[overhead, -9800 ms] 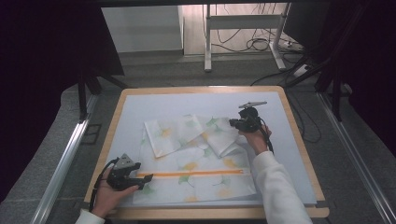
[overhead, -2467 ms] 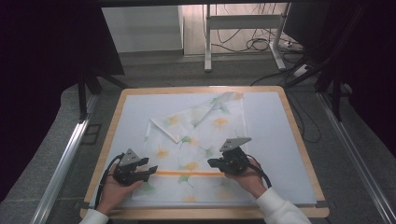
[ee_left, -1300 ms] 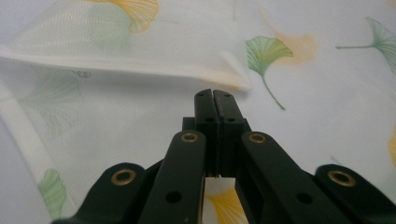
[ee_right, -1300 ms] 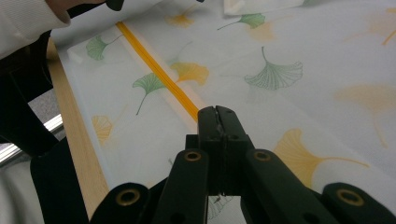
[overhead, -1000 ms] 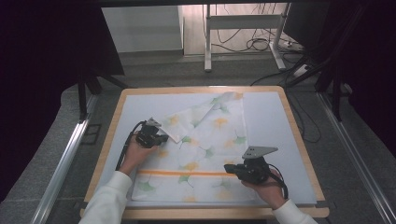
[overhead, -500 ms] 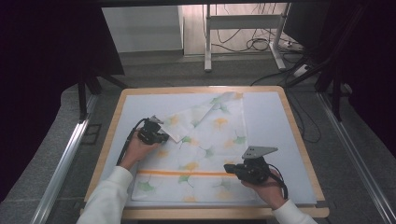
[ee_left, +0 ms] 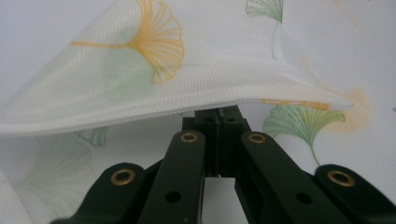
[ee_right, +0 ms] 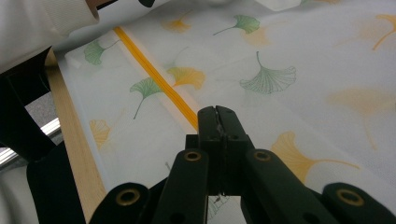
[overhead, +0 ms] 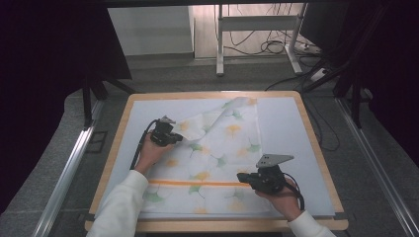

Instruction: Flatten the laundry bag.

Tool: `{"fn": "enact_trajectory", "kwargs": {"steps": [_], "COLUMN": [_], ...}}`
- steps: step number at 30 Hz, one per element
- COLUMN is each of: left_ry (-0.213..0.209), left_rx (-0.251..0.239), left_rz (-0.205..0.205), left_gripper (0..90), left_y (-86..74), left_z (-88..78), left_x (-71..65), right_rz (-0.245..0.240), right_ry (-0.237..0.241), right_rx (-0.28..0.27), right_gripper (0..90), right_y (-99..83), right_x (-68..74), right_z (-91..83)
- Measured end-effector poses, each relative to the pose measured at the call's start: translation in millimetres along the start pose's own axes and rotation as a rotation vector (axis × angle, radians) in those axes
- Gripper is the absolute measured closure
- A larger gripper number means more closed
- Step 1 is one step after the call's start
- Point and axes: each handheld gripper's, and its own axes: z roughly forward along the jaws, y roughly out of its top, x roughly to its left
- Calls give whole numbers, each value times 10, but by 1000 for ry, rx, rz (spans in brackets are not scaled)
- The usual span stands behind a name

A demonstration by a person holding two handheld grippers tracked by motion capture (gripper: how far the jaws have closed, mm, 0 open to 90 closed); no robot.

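A white cloth [overhead: 212, 163] printed with ginkgo leaves and one orange stripe lies across the middle of the surface [overhead: 316, 148], most of it flat; the work in hand looks like spreading or folding it. The lower half, near the bottom of the high view, lies smooth. The upper left part is not yet settled: a flap is lifted and doubled over there, so I judge the job partly done, with that corner to be laid out or brought across.

The left tongs [overhead: 170, 136] sit at that lifted flap, left of centre in the high view. The left gripper view shows what the high view cannot: the jaws are closed, and the hem of the cloth [ee_left: 196, 70] arches just over their tips, raised off the layer below. Whether the fabric is actually pinched between the tips I cannot tell, since the hem hides them.

The right tongs [overhead: 244, 178] rest at the lower right of the high view, at the end of the orange stripe [overhead: 192, 183]. The right gripper view shows these jaws closed too, tips pressing down on the cloth by the stripe [ee_right: 159, 84], seemingly pinning it. That view also shows the surface's wooden edge [ee_right: 74, 144] and a white sleeve [ee_right: 42, 23] at upper left.
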Motion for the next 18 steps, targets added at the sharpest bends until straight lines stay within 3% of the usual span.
{"fn": "enact_trajectory", "kwargs": {"steps": [5,9,14,18], "left_ry": [13,49,49,76], "left_rx": [-29,-56,-59,-66], "left_rz": [19,10,-9,-28], "left_gripper": [900,896,900,900], "left_y": [78,141,184,219], "left_z": [29,45,75,78], "left_x": [-1,41,117,210], "right_rz": [-1,-5,-7,-4], "right_ry": [0,0,1,-2], "right_rx": [3,1,3,2], "right_gripper": [892,892,892,893], "right_y": [3,0,1,0], "right_x": [-5,-3,-14,-23], "right_z": [9,6,6,4]}}
